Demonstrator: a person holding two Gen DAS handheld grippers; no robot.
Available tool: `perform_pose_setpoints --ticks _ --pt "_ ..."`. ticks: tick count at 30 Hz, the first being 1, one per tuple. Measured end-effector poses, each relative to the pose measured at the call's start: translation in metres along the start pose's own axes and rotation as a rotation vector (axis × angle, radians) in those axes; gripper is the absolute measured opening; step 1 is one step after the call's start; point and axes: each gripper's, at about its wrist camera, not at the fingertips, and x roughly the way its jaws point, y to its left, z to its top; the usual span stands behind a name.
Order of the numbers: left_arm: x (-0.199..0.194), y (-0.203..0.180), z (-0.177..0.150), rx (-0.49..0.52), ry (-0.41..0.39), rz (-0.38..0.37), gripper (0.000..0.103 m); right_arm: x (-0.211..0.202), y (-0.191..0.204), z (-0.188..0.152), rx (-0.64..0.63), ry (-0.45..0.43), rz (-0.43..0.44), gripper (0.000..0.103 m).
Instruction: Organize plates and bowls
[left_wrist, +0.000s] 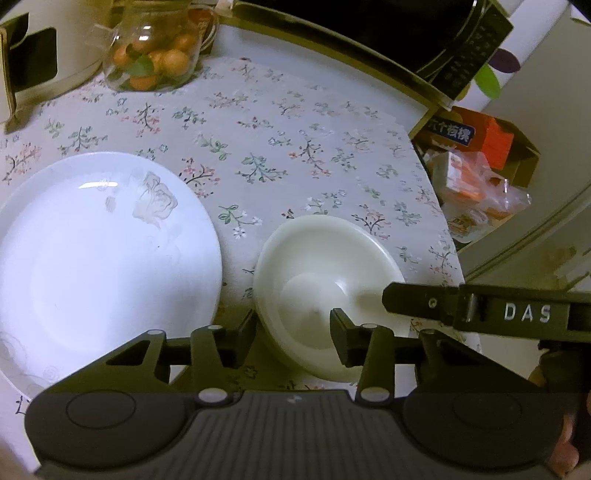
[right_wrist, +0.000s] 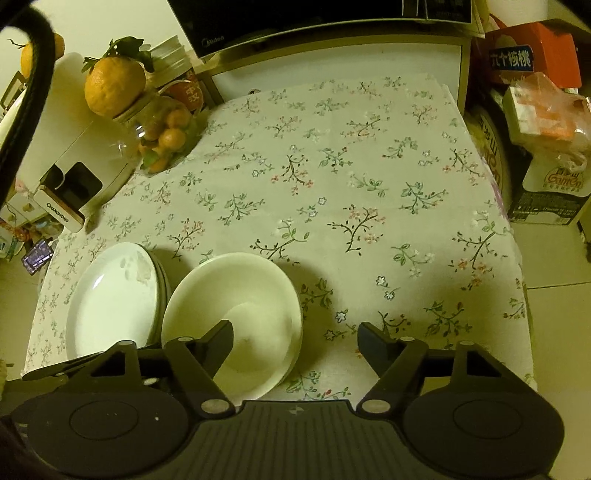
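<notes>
Two cream bowls (right_wrist: 236, 314) sit nested just right of the plate stack (right_wrist: 114, 299) on your desk (right_wrist: 369, 184). Your left hand-held gripper (left_wrist: 293, 328) is spread astride the bowls' near rim, probably to pinch it. Your right hand-held gripper (right_wrist: 295, 339) hangs spread over the bowls' right edge, holding nothing, likely waiting.

Floral-clothed table (right_wrist: 332, 155) bears plates (right_wrist: 110, 295), bowls (right_wrist: 240, 288), jar (right_wrist: 166, 140).

plates (right_wrist: 114, 295): stack, count unclear | bowls (right_wrist: 236, 295): stack, at least two | jar (left_wrist: 155, 48): one | grippers: two
</notes>
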Motion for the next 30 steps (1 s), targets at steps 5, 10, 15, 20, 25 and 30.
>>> perform_pose_setpoints --ticks 5,10,15,20,25,30 --pt "0.001 0.004 0.002 -0.021 0.0 0.002 0.033 0.008 -0.002 0.0 0.019 0.02 0.005 0.056" --pt "0.003 0.004 0.002 -0.016 -0.004 0.03 0.023 0.014 -0.003 -0.001 0.033 0.04 0.02 0.036" --pt "0.007 0.007 0.002 -0.012 -0.007 0.055 0.014 0.023 -0.001 -0.004 0.029 0.061 0.009 0.012" --pt "-0.002 0.002 0.002 0.005 -0.016 0.057 0.013 0.016 0.002 -0.003 0.013 0.029 0.003 0.01" --pt "-0.018 -0.003 0.008 0.006 -0.059 0.034 0.013 0.001 0.0 0.004 0.025 -0.014 0.021 0.009" --pt "-0.026 -0.003 0.012 0.001 -0.09 0.04 0.013 -0.006 0.007 0.008 0.008 -0.046 0.03 0.009"
